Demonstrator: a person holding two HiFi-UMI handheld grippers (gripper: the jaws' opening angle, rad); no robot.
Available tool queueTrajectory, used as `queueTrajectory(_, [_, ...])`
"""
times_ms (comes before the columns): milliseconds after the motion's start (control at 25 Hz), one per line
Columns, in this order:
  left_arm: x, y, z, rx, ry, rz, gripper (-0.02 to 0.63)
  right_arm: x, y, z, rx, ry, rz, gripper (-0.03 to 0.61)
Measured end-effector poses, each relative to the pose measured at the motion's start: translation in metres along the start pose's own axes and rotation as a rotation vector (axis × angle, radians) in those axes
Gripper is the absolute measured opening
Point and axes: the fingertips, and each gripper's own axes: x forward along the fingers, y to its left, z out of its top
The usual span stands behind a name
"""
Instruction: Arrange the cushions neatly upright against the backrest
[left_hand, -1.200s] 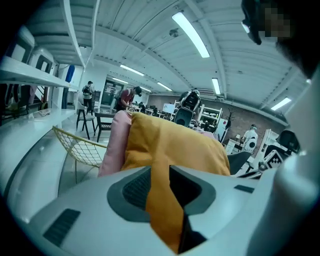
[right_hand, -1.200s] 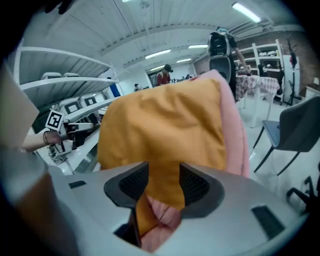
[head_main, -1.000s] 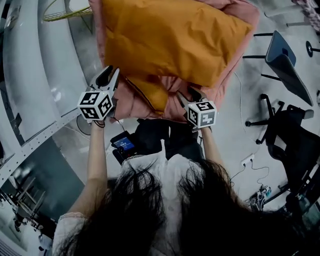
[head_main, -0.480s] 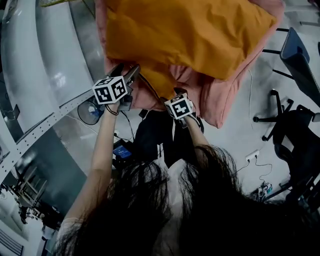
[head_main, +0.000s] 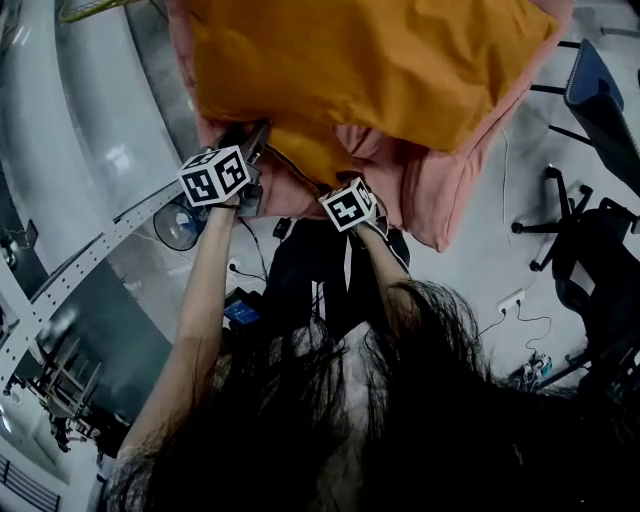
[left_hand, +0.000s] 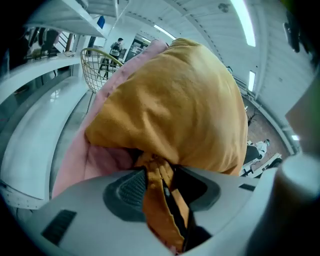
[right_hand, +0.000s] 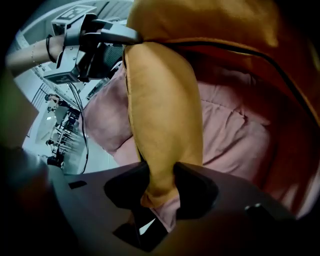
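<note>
Room: glossy grey floor (head_main: 500, 250); office chairs (head_main: 600, 270) right, fan (head_main: 178, 225) left.
Load: orange cushion (head_main: 370, 70) raised before us, lying on pink cushion (head_main: 440, 200).
Handling: we judge it light, soft, floppy; take the seamed edge.
Left gripper (left_hand: 160, 182): fingers have just been closing, pinching the orange edge.
Right gripper (right_hand: 160, 185): fingers have just been closing, pinching an orange fold plus pink fabric.
In the way: the load hides what lies ahead; chairs well apart.

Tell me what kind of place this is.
Probably an office or lab workspace, not a home: a wheeled office chair, a power strip with trailing cables on a glossy grey floor, and long ceiling strip lights.
</note>
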Motion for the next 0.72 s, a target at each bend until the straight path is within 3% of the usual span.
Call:
queueTrajectory(120, [-0.004,-0.004,-0.008,-0.020,0.023,0.026,0.150,-0.014,-0.004,-0.008,-0.069,0.025,0.016,0.143])
queueTrajectory(400, [-0.039,-0.022,-0.036,-0.121,0.063,0.027,0.129,-0.050,-0.002,-0.035,-0.195,0.090,0.056,0.120])
queueTrajectory(720, [-0.080,-0.027,-0.093,-0.395,0.177,-0.012,0.130,-0.098,0.013,-0.064,-0.340,0.250,0.207,0.117])
